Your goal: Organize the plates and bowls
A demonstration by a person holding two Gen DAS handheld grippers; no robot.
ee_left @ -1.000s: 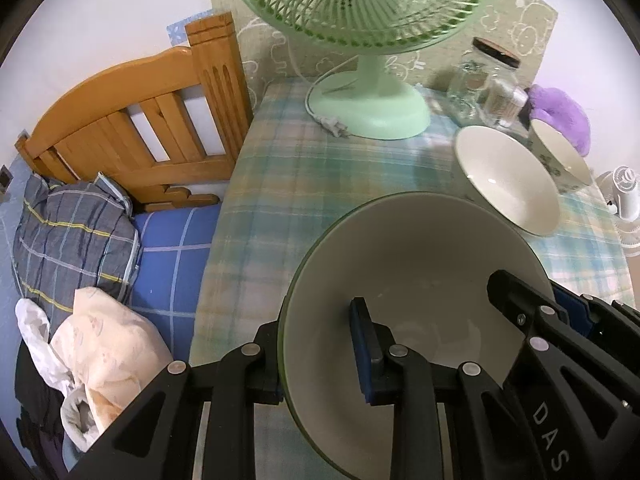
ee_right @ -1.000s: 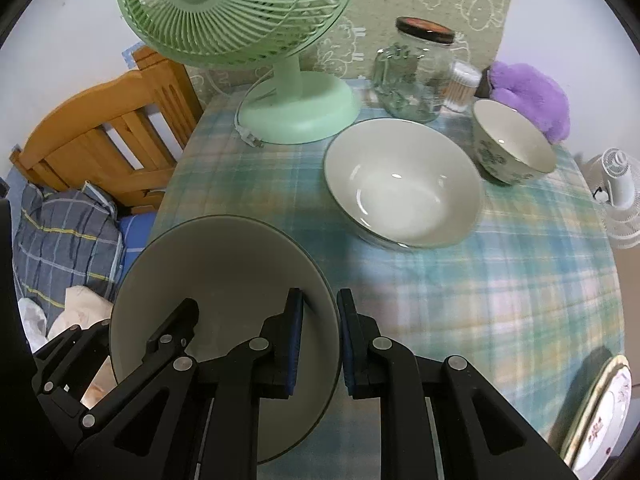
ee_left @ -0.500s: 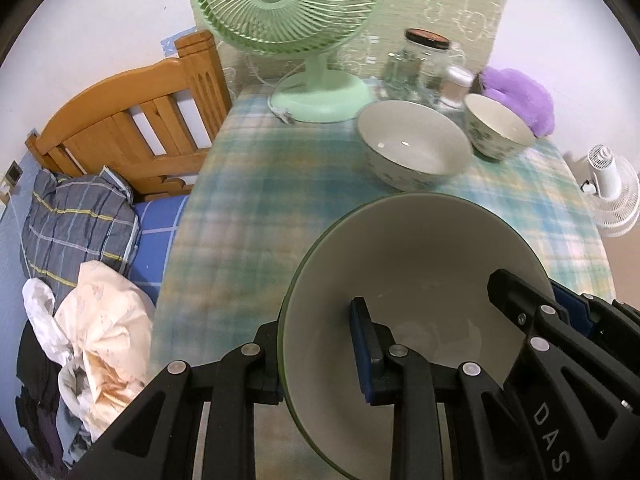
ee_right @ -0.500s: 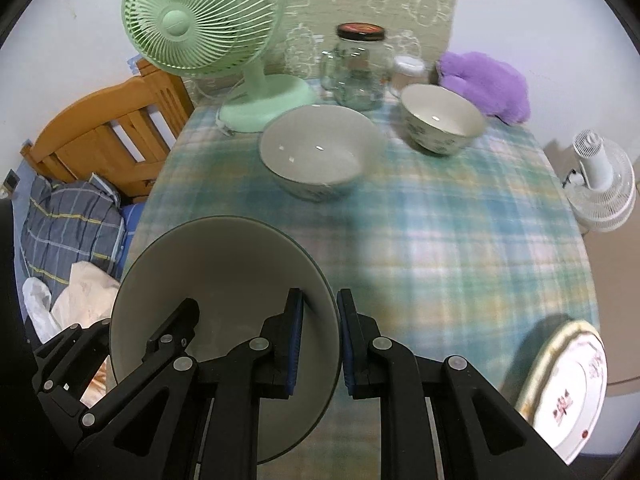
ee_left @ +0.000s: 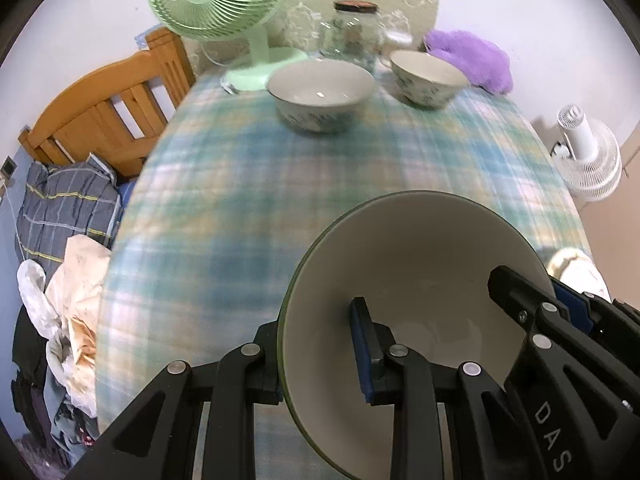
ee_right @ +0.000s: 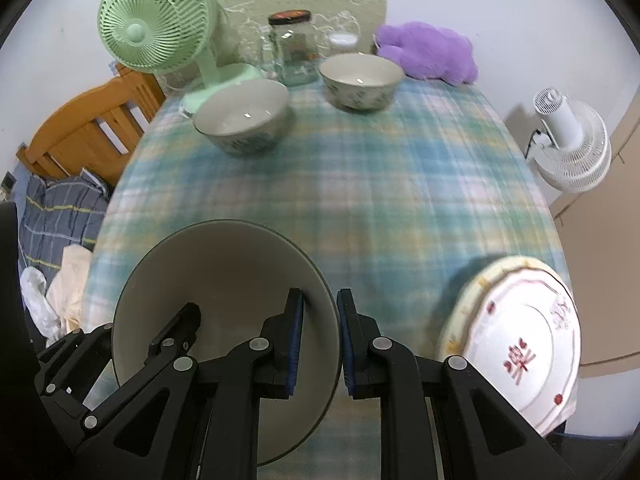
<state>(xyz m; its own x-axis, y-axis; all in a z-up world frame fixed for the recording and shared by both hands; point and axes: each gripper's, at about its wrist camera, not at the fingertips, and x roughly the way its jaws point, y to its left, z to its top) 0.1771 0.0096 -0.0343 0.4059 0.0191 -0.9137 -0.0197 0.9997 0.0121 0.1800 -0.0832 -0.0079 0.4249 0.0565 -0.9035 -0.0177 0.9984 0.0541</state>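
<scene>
Grey-white glazed big bowl [ee_right: 224, 300] is in transit, carried two-handed above the near part of the table [ee_right: 360, 200], clear of the cloth. Left gripper [ee_left: 320, 356] is clenched on its left rim, one pad inside the wall, one outside. Right gripper [ee_right: 320, 336] is clamped on the right rim, same arrangement. Both point steeply down.

Step, as I read it: carry phase, bowl lifted and not yet placed. Blur on the plaid cloth fits a moving rig.

Target is a judgement call. Candidates: nest it with the other bowls at the far end, or set it by the plate [ee_right: 516, 344] at the near right edge. It looks the widest of the three, so it likely belongs at the bottom of a stack, not on top.

Next move needs: keep both grips level so the bowl doesn't twist between them, lower flat onto a bare patch of cloth, let go both sides together. The plate overhangs the table edge, so keep clear of it.

Count:
- Bowls: 3. The held one, a medium bowl [ee_right: 244, 120] far left of centre, a small bowl [ee_right: 360, 80] far right of it. The two on the table stand apart, upright.
- Plates: 1 visible, patterned, red character.
- Fans: 2. Green fan [ee_right: 160, 32] on the table far left, white fan [ee_right: 568, 144] off the table to the right.
- Glass jar [ee_right: 294, 46]: 1, behind the bowls.
- Purple plush [ee_right: 428, 54]: 1, far right corner.
</scene>
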